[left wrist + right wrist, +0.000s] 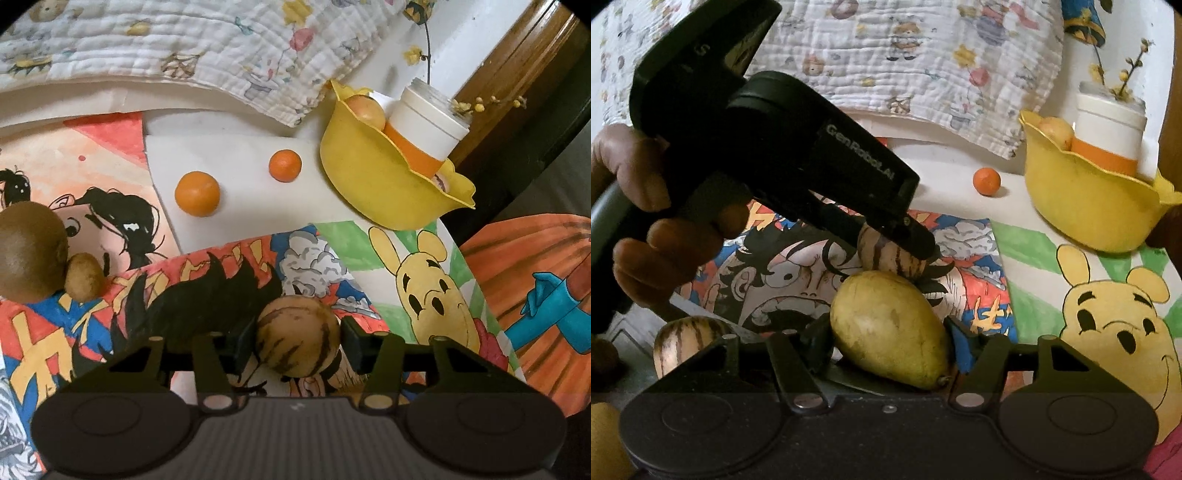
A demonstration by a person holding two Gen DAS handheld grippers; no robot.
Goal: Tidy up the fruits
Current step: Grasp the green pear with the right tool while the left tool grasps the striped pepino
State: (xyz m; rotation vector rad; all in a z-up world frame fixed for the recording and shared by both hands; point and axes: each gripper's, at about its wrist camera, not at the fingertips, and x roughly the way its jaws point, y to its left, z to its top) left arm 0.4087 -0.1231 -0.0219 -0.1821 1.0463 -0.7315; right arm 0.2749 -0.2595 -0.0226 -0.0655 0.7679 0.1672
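My left gripper point(298, 334) is shut on a round tan fruit with dark stripes point(297, 338), which rests on the cartoon drawings. The right wrist view shows that same striped fruit point(882, 251) under the left tool's black housing point(812, 147). My right gripper point(888, 341) is shut on a yellow-green mango point(890, 328), with a finger against each side. A yellow wavy-rimmed bowl point(373, 177) point(1082, 206) stands at the back right and holds a pale fruit point(367, 107) and a white jar with an orange band point(424, 129). Two oranges point(197, 194) point(285, 165) lie on white paper left of the bowl.
A brown kiwi point(29, 254) and a small tan fruit point(84, 277) touch at the far left. A second striped fruit point(687, 336) lies left of my right gripper. A hand point(646, 221) holds the left tool. A quilted blanket point(166, 44) lines the back; a dark drop borders the table at right.
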